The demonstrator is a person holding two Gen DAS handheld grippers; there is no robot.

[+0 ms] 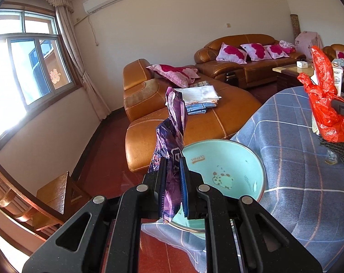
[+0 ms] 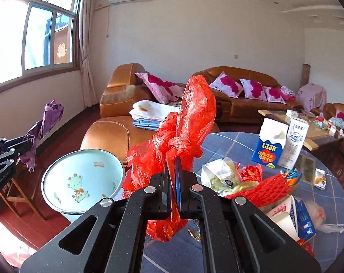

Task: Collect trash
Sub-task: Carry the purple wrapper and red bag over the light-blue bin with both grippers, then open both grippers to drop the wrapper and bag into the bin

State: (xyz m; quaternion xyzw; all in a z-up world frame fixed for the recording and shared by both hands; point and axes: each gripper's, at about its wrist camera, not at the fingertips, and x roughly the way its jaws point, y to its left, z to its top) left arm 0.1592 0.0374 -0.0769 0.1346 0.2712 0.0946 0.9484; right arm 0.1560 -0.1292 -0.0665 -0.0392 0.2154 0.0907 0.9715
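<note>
Tongs: my left tongs [image 1: 173, 159] pinch a purple wrapper [image 1: 172, 125] at frame centre above the mint basin [image 1: 240, 157]; my right tongs [image 2: 172, 159] pinch a red plastic bag [image 2: 190, 122].

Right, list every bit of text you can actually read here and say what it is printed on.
"LooK": on the blue and white carton standing on the table.
White carton beside it: Chinese print and a round logo, too small to read.
Basin: orange lettering near its rim, too blurred in both views.
Purple wrapper: partial white marks, unreadable.
Left gripper: faint text along the arm, unreadable.
</note>
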